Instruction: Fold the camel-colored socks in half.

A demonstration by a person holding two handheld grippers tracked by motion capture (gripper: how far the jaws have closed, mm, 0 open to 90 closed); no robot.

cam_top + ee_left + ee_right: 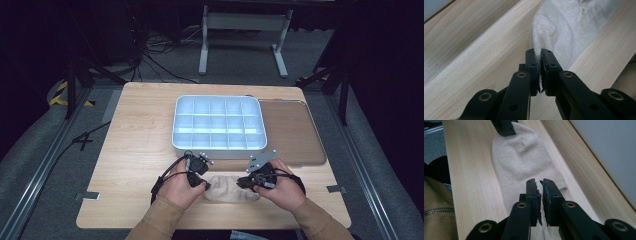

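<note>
Sock [227, 188], both tongs pinching opposite ends

A beige sock [227, 188] lies flat on the near part of a light wooden table [135, 150], stretched sideways between the two hands, just in front of a white compartment box [219, 122]. It is a plain, soft knit, pale cream, with faint creases across its middle. Its rounded left end [564, 27] is bunched into a small raised fold and pinched there. The right end [529, 170] lies flat along the wood grain, its edge slightly flared at one corner. The fabric looks clean and unpatterned.
</note>
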